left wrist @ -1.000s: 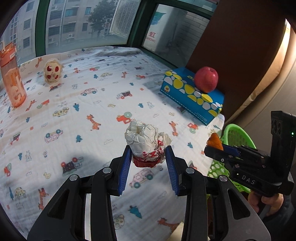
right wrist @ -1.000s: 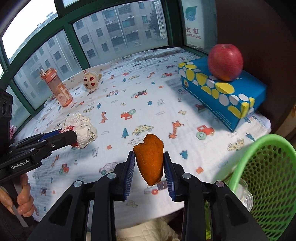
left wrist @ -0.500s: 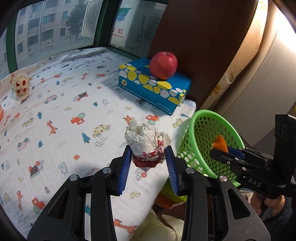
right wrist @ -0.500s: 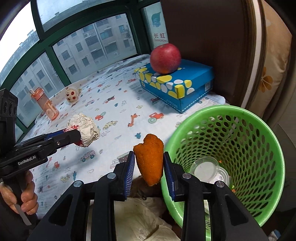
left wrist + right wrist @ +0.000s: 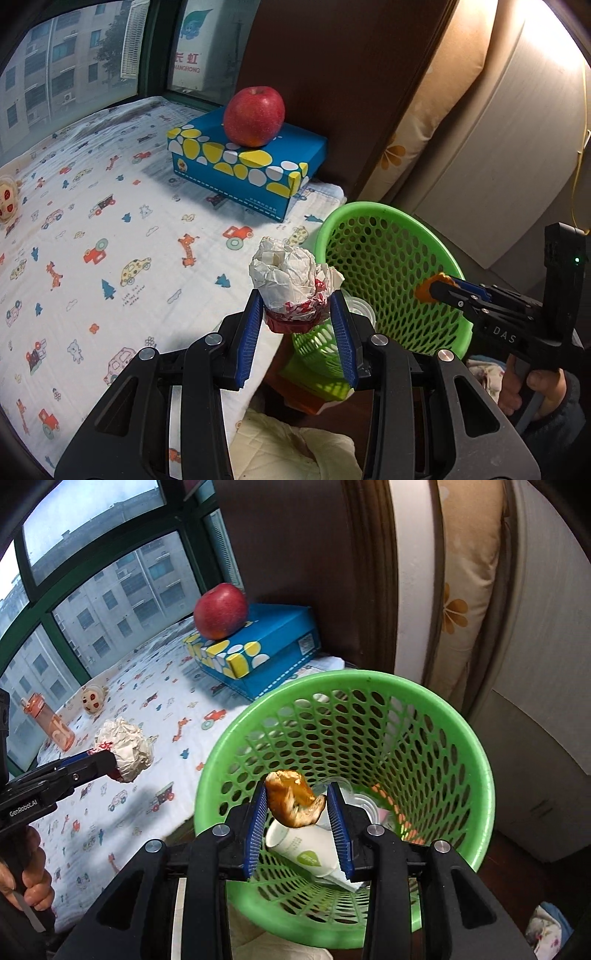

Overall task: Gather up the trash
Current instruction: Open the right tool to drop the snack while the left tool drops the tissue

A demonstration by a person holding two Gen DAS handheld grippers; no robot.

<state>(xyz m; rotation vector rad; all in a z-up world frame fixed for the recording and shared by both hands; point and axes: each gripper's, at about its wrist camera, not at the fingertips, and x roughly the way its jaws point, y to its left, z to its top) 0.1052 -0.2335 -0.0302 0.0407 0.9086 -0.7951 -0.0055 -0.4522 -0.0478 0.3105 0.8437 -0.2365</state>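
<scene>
Green basket (image 5: pixel 480 775) | right tool (image 5: pixel 297 801) opening, orange scrap (image 5: pixel 293 799) between | left tool (image 5: pixel 297 310) clamps paper wad (image 5: pixel 291 280)

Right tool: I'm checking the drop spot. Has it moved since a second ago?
Yes. The right tool went from above the printed cloth to over the green basket, away from the window; the orange scrap sits between its opening jaws.

A red apple (image 5: pixel 254 116) sits on a blue box (image 5: pixel 246 167) with yellow and white spots at the far corner of a bed sheet (image 5: pixel 110 229) printed with cars and giraffes, while an orange bottle (image 5: pixel 48 722) and a small round toy (image 5: pixel 94 700) stand near the window (image 5: pixel 110 602).
</scene>
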